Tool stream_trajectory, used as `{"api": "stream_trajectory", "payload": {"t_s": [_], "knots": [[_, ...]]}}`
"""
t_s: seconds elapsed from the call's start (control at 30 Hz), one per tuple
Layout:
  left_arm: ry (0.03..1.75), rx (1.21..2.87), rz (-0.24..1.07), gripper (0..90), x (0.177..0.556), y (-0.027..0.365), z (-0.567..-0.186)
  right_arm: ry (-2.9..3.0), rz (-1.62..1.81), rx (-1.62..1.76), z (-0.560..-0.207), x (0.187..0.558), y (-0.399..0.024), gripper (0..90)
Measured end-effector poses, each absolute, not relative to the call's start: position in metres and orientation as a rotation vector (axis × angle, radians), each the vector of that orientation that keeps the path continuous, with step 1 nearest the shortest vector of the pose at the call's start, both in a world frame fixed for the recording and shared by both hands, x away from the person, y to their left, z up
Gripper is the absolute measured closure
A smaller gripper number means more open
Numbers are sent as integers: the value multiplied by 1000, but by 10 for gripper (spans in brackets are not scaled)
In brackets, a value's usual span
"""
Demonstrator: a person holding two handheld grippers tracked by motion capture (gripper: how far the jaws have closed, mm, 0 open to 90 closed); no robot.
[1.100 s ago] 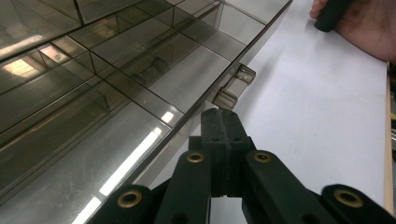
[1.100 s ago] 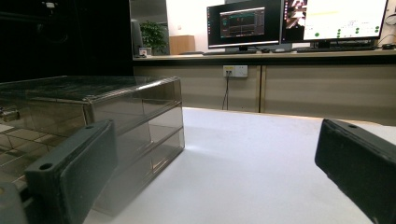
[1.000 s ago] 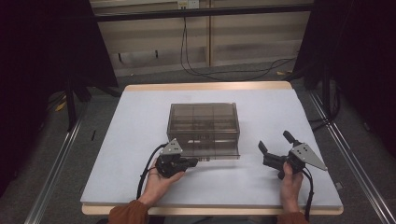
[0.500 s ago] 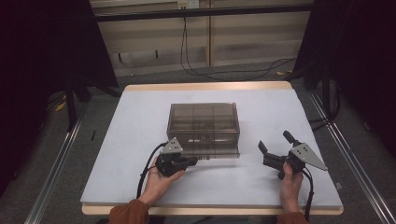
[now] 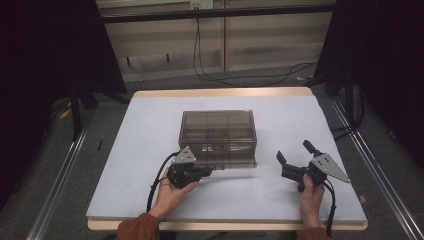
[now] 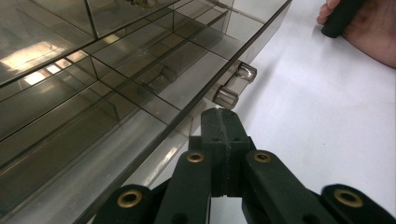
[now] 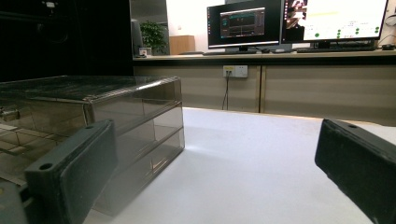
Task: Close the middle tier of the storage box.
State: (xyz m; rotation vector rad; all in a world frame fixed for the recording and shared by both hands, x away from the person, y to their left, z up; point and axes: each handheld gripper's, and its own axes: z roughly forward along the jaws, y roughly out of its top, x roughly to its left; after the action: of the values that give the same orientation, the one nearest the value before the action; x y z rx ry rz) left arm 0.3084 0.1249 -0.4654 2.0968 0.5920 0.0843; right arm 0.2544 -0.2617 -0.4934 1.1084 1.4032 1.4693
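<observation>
My left tool, jaws closed on nothing just short of the drawer box's handle, could shove the box toward my wide-open right tool.

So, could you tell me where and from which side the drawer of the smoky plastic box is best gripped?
Probably by its small clear handle, which juts from the drawer front on the person's side of the box. Come in level from that side, one jaw on each side of the handle. The left tongs, shut, sit just short of it.
</observation>
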Motion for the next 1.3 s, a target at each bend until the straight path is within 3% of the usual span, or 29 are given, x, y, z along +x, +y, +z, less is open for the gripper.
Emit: {"api": "stream_trajectory", "payload": {"t_s": [1.3], "knots": [[621, 2068, 83, 900, 316, 125, -465, 1401, 1473, 1107, -493, 255, -262, 0]]}}
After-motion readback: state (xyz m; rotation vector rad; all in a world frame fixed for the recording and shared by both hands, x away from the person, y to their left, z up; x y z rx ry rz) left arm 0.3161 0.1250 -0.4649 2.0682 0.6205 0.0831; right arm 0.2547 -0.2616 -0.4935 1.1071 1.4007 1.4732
